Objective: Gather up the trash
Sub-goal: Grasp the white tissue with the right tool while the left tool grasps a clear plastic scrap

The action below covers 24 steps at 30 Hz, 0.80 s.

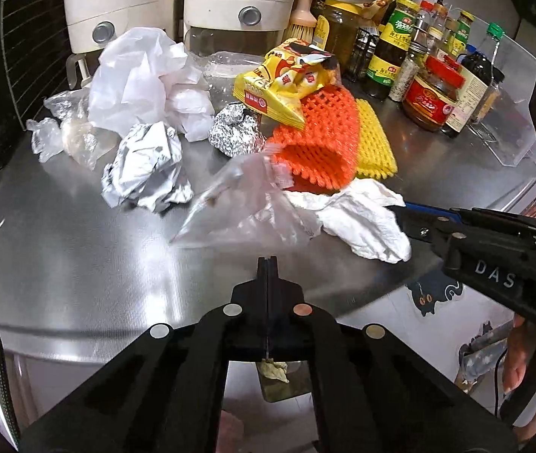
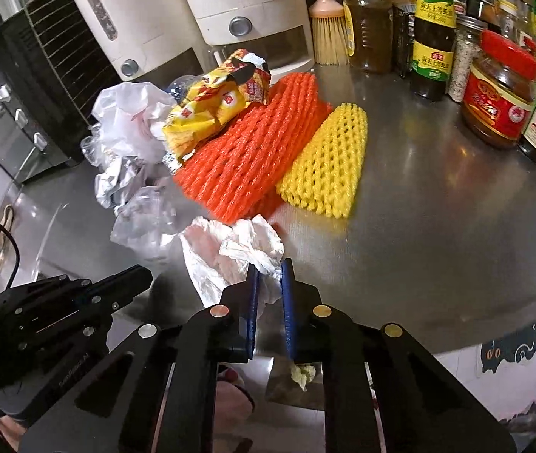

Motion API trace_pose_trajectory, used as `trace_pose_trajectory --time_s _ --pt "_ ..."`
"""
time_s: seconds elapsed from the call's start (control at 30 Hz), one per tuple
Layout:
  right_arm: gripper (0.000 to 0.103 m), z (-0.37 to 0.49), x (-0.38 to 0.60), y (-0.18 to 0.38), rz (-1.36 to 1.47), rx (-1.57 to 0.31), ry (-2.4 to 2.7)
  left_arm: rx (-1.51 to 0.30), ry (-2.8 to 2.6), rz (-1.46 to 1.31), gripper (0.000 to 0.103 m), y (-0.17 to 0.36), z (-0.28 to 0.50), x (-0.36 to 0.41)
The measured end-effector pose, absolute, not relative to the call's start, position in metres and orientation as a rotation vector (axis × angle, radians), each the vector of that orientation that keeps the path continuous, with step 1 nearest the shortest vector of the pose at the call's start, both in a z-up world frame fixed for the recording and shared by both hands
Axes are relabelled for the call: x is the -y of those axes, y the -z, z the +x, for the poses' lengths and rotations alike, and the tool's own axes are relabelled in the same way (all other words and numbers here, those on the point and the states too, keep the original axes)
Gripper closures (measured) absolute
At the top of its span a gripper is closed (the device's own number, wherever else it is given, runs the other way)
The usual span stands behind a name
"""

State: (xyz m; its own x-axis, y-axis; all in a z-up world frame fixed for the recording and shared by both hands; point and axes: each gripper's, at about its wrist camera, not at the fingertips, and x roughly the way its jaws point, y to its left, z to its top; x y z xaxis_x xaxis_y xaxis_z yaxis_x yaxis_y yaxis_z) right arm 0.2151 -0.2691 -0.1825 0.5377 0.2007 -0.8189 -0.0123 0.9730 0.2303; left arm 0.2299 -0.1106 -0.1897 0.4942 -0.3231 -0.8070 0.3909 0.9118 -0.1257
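On the steel counter (image 1: 79, 245) lies a heap of trash. My right gripper (image 2: 268, 268) is shut on a crumpled white tissue (image 2: 230, 249), which bulges between its blue pads. In the left wrist view that gripper (image 1: 396, 211) comes in from the right onto the tissue (image 1: 362, 219). My left gripper (image 1: 268, 260) is shut, and I see nothing between its fingers. Its tips stop just short of a clear plastic bag (image 1: 237, 204). Behind lie an orange foam net (image 1: 317, 151), a yellow foam net (image 1: 375, 147), a yellow snack wrapper (image 1: 283, 83), a foil ball (image 1: 234, 132) and a crumpled silver wrapper (image 1: 147, 166).
Two white dispensers (image 1: 116, 0) stand at the back, a white plastic bag (image 1: 139, 71) in front of them. Sauce bottles and jars (image 1: 434, 90) crowd the back right beside a brush (image 2: 330, 34). A black oven (image 2: 41, 87) stands to the left. The counter's rounded front edge (image 2: 456, 339) is close.
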Motion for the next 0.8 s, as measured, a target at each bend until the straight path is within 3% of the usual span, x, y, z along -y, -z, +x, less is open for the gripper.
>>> trace_pose_trajectory --time_s 0.4,0.47,0.5,0.53,0.8 --pt "0.090 0.169 0.274 0.156 0.209 -0.937 -0.124 -0.884 0.387 0.080 0.103 0.164 0.192 0.099" --pt "0.090 0.162 0.278 0.153 0.208 -0.924 -0.117 -0.863 0.371 0.071 0.081 0.159 0.195 0.097" --pt "0.090 0.159 0.281 0.152 0.210 -0.920 -0.115 -0.855 0.375 0.055 0.062 0.156 0.196 0.096" --pt "0.090 0.156 0.285 0.151 0.212 -0.917 -0.113 -0.845 0.376 0.045 0.056 0.154 0.198 0.096" --pt "0.090 0.138 0.305 0.157 0.209 -0.905 -0.111 -0.841 0.370 0.047 0.056 0.157 0.233 0.112"
